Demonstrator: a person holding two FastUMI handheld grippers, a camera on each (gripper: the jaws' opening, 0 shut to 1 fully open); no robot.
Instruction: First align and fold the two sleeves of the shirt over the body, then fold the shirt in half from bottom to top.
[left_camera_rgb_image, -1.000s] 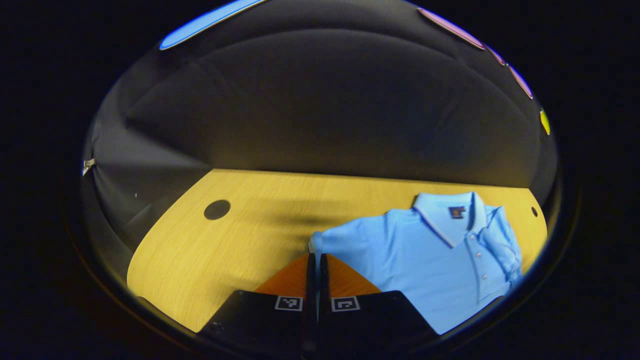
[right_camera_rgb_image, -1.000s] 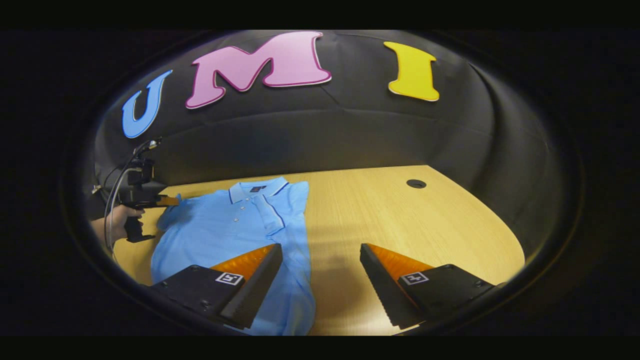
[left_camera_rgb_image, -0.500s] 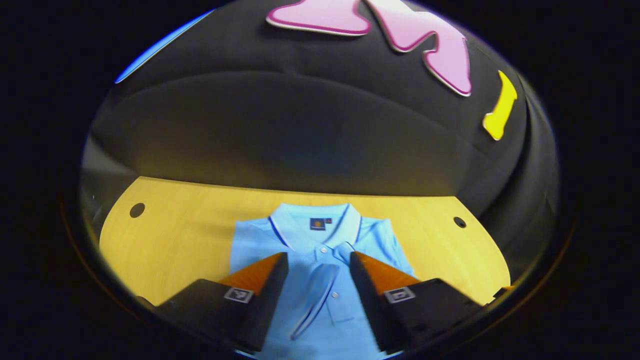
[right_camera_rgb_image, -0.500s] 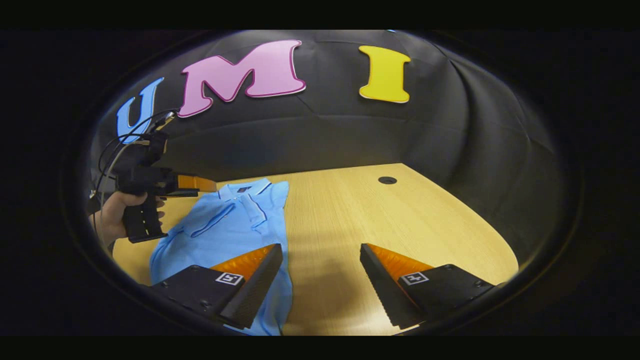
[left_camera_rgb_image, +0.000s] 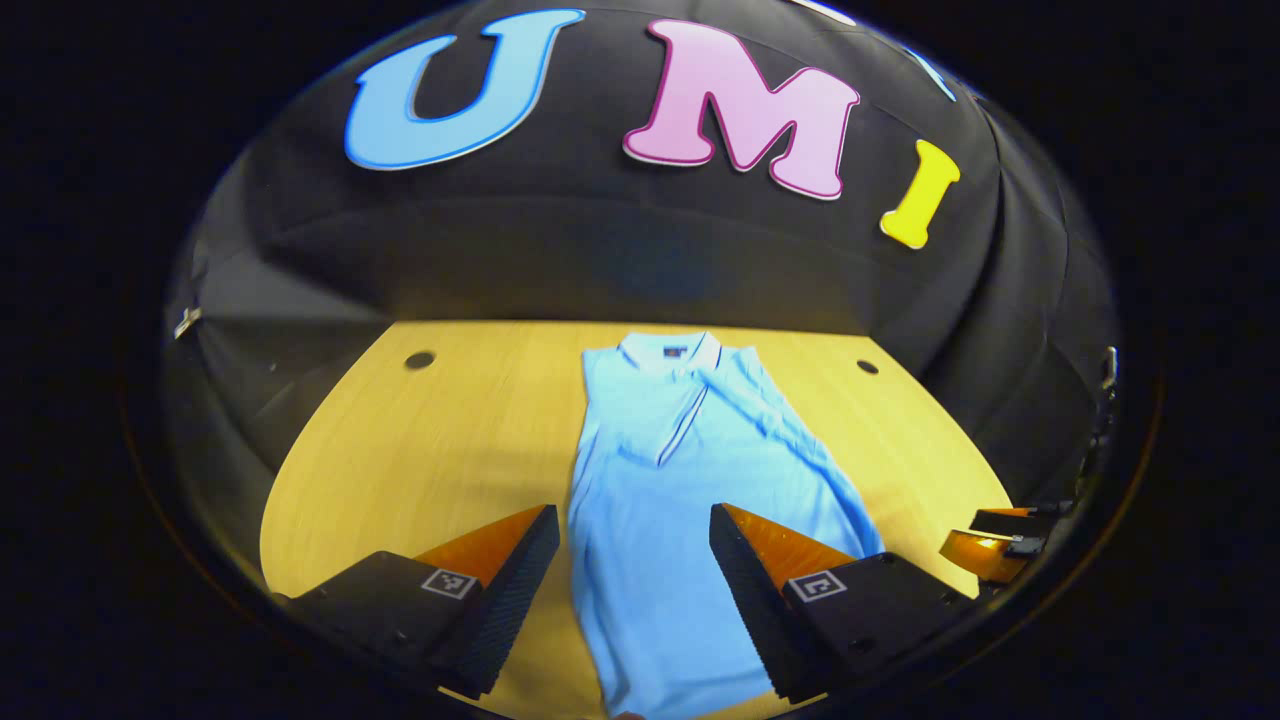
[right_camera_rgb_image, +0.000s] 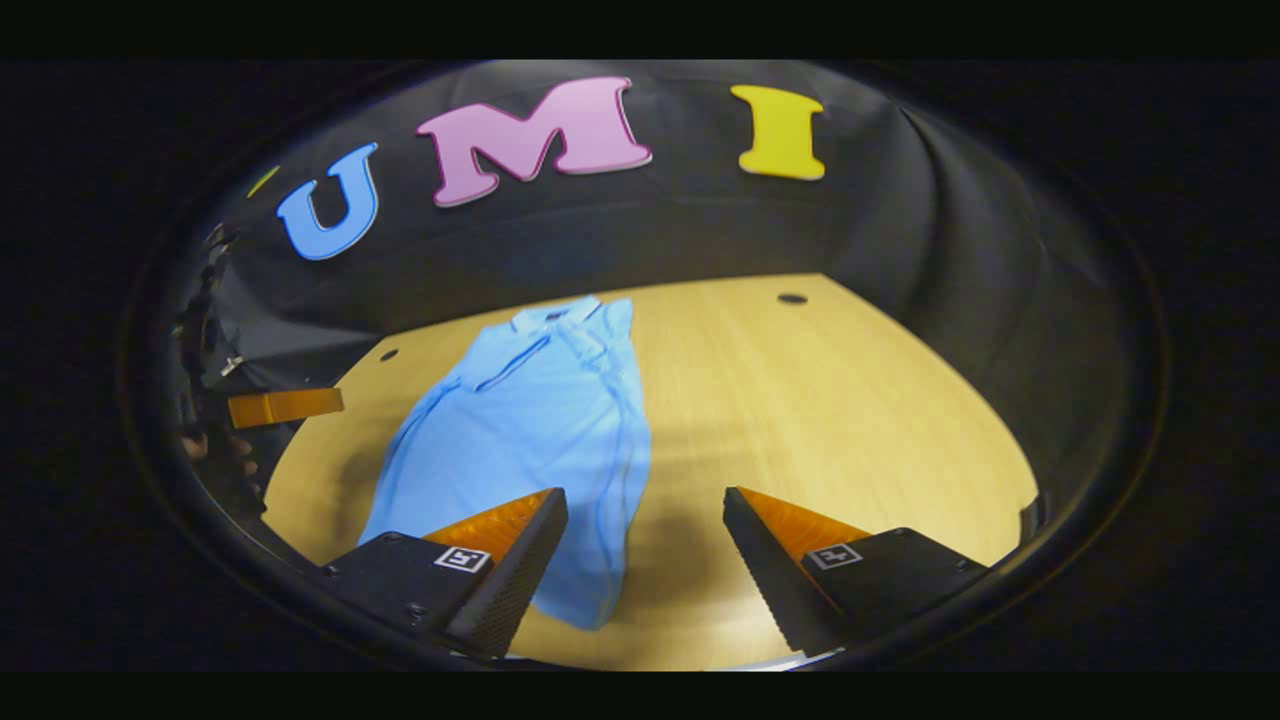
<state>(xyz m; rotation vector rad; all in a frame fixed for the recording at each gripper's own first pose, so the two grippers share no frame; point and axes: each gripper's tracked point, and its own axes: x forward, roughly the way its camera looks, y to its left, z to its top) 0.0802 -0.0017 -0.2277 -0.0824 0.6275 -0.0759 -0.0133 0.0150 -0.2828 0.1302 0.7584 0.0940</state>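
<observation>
A light blue polo shirt (left_camera_rgb_image: 680, 470) lies flat on the wooden table (left_camera_rgb_image: 430, 440), collar (left_camera_rgb_image: 668, 352) at the far end and both sleeves laid inward over the body. My left gripper (left_camera_rgb_image: 632, 520) hovers open above the shirt's lower half, holding nothing. In the right gripper view the shirt (right_camera_rgb_image: 530, 420) stretches away at the left. My right gripper (right_camera_rgb_image: 645, 495) is open over the shirt's near right edge and bare table. The left gripper (right_camera_rgb_image: 285, 405) shows far left, held by a hand (right_camera_rgb_image: 215, 450). The right gripper (left_camera_rgb_image: 990, 545) shows at the far right of the left gripper view.
Round cable holes (left_camera_rgb_image: 420, 359) (left_camera_rgb_image: 867, 367) sit near the table's far corners. Bare wood (right_camera_rgb_image: 800, 400) spreads to the right of the shirt. The black cloth wall closes off the back and sides.
My left gripper went from shut on the left sleeve to open, leaving the sleeve on the body, and drew back toward the hem. My right gripper also backed away, still open.
</observation>
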